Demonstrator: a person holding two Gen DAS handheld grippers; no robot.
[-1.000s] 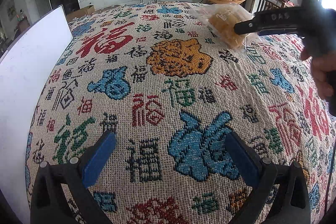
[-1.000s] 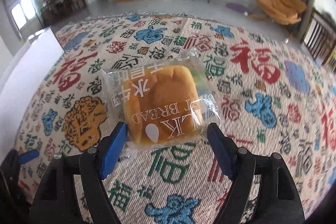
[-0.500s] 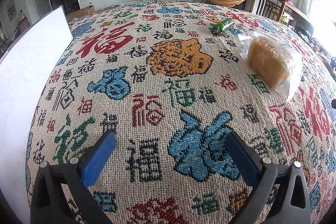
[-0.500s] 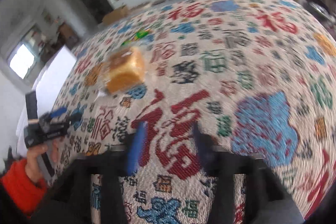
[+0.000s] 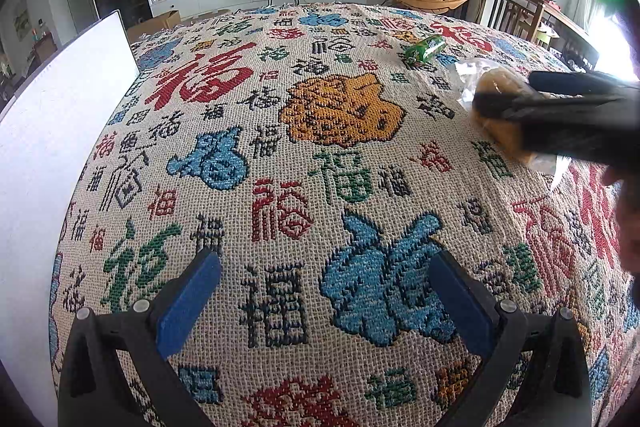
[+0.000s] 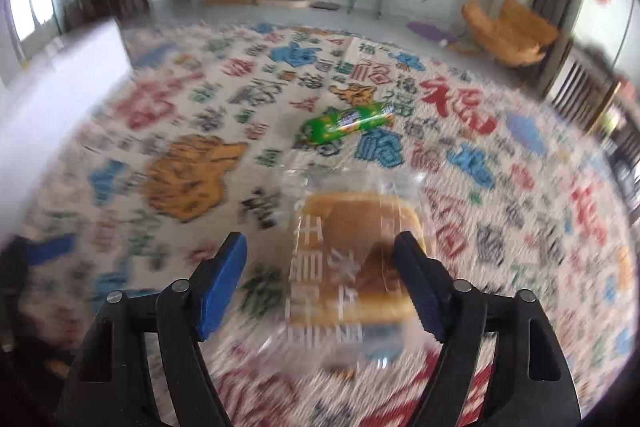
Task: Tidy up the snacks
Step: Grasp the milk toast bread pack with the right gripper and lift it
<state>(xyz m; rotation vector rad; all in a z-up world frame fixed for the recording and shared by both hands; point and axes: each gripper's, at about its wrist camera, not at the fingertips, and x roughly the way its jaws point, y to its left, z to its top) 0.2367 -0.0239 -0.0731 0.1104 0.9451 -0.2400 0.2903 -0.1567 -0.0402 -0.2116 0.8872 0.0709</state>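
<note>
**Right gripper over the bread bag, jaws opening**

The right gripper [image 6: 320, 283] has its blue jaws spread wide, and they are opening more. The bread bag [image 6: 352, 263] lies between them on the woven cloth [image 6: 500, 155]. It sits close against the right pad, but the left pad is clear of it, so the bag is not squeezed.

The bread is golden brown and squarish, in a clear crinkly bag with white letters. Just past it, farther from the gripper, lies a small green snack pack [image 6: 344, 121].

The left gripper [image 5: 320, 291] is wide open with nothing in it, only cloth below.

Half a second ago the right gripper was off to the side and the bread lay alone. Now it is back over the bread, and it partly hides the bag in the left view.
</note>
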